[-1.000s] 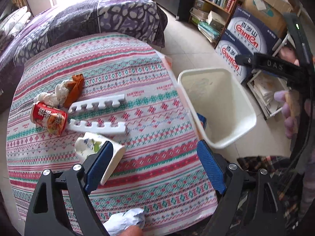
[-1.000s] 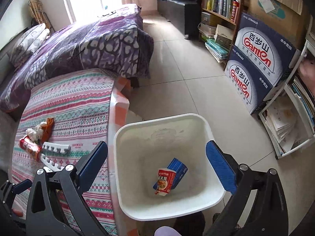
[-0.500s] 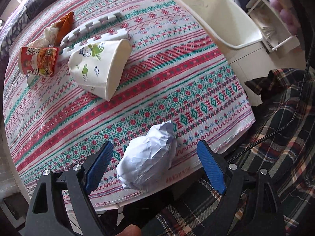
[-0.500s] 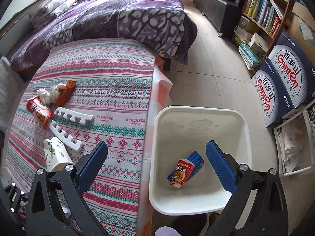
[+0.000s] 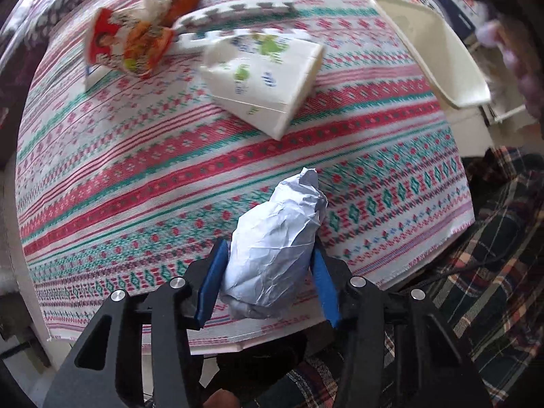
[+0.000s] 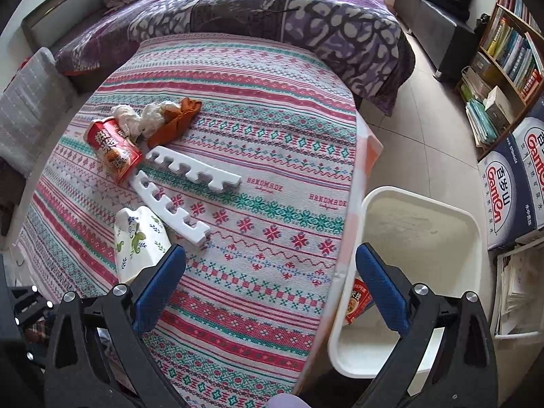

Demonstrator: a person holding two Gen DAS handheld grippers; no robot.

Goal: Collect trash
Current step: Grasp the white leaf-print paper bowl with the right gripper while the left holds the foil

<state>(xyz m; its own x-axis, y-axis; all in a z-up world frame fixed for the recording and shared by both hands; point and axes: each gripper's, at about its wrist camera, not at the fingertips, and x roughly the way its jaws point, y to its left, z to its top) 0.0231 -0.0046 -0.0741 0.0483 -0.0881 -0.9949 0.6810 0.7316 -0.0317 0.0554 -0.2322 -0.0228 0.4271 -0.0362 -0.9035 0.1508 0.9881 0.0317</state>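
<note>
Striped red, green and white cloth covers the table (image 6: pixel 258 156), which stands against a purple-quilted bed (image 6: pixel 272 10). Off the table's right edge, a white bin (image 6: pixel 472 238) sits on the floor tiles. It holds a red snack packet (image 6: pixel 355 301); the right gripper's finger and the table edge hide most of the bin's interior.

Near the table's left edge lie a red wrapper (image 6: pixel 114 149), white tissue wads (image 6: pixel 146 117), an orange scrap (image 6: pixel 178 119), two white notched foam strips (image 6: pixel 193 170) and a white leaf-printed carton (image 6: pixel 139 241). These appear motion-blurred in the left wrist view.

At the table's near edge, the left gripper (image 5: pixel 268 280) points straight down. Its jaws have just been closing, and both blue pads now press the sides of a crumpled white paper ball (image 5: pixel 275 244), which rests on the cloth.

Right gripper (image 6: pixel 270 284): jaws spread wide, nothing between them, tilted steeply down over the table's right edge beside the bin.
</note>
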